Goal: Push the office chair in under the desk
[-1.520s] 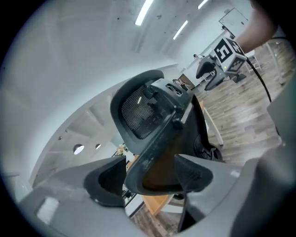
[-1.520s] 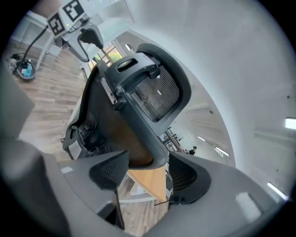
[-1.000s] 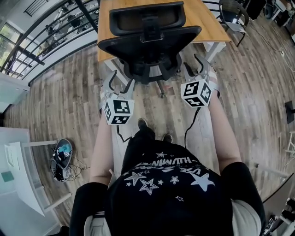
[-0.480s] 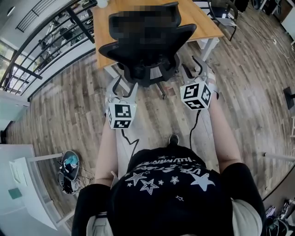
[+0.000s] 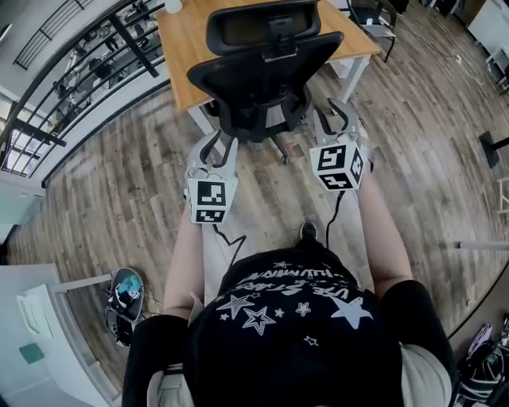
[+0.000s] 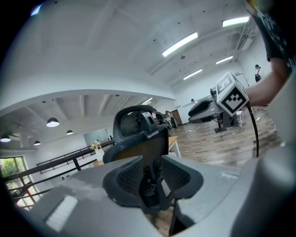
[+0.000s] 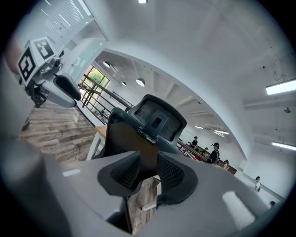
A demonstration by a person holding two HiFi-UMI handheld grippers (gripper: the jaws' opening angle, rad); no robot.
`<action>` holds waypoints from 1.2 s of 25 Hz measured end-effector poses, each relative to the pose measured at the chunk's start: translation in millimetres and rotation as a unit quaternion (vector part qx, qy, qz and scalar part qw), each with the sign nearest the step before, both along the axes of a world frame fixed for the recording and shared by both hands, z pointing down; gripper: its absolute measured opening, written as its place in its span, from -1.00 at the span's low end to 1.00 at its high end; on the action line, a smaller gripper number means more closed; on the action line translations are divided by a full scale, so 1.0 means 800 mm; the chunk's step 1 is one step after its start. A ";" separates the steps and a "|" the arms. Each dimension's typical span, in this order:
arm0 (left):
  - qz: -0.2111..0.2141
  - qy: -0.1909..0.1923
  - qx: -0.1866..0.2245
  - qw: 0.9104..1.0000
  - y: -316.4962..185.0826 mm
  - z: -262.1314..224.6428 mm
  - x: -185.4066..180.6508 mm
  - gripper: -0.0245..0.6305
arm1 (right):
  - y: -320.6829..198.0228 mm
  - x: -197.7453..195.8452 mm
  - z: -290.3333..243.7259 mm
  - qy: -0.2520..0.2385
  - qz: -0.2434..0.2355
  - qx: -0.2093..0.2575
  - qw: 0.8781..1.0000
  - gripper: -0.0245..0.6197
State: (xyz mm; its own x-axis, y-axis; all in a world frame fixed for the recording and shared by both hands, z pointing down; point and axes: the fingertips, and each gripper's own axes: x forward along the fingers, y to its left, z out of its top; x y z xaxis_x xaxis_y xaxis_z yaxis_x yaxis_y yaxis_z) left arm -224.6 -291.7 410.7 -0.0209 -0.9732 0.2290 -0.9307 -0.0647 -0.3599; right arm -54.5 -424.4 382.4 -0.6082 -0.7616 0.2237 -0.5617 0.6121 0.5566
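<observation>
My left gripper (image 5: 213, 153) and right gripper (image 5: 337, 121) are closing, seemingly empty, near the office chair (image 5: 266, 67); next I push it under the far desk (image 5: 187, 56).

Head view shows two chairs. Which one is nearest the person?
The black office chair with a headrest, at the wooden desk's near edge, just ahead of the person. The other chair stands beyond the desk's far right corner.

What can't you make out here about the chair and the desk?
- Seat and wheel base of the office chair: head view, mostly hidden under its backrest.
- Space under the desk: head view, covered by its top.
- Desk's far side: head view, cut off by the top edge.
- Distant people: right gripper view, too small.
</observation>
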 end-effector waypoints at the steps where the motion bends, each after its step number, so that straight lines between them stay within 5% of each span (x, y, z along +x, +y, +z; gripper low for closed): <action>1: 0.005 0.003 0.002 1.000 0.006 -0.001 -0.002 -0.53 | 0.007 0.000 -0.005 -0.009 0.008 0.004 1.000 -0.62; 5: 0.019 0.013 0.008 1.000 0.030 -0.003 -0.013 -0.54 | 0.039 -0.005 -0.015 -0.028 0.028 0.020 0.999 -0.91; 19: 0.083 0.040 0.004 0.996 0.111 0.014 -0.031 -0.62 | 0.171 -0.021 0.018 -0.060 0.053 -0.065 0.995 -0.92; 26: 0.093 0.059 0.004 0.994 0.126 0.021 -0.024 -0.62 | 0.193 -0.014 0.027 -0.039 0.065 -0.078 0.994 -0.92; 30: 0.083 0.071 0.012 0.994 0.125 0.018 -0.021 -0.85 | 0.196 -0.012 0.029 -0.026 0.063 -0.077 0.995 -0.92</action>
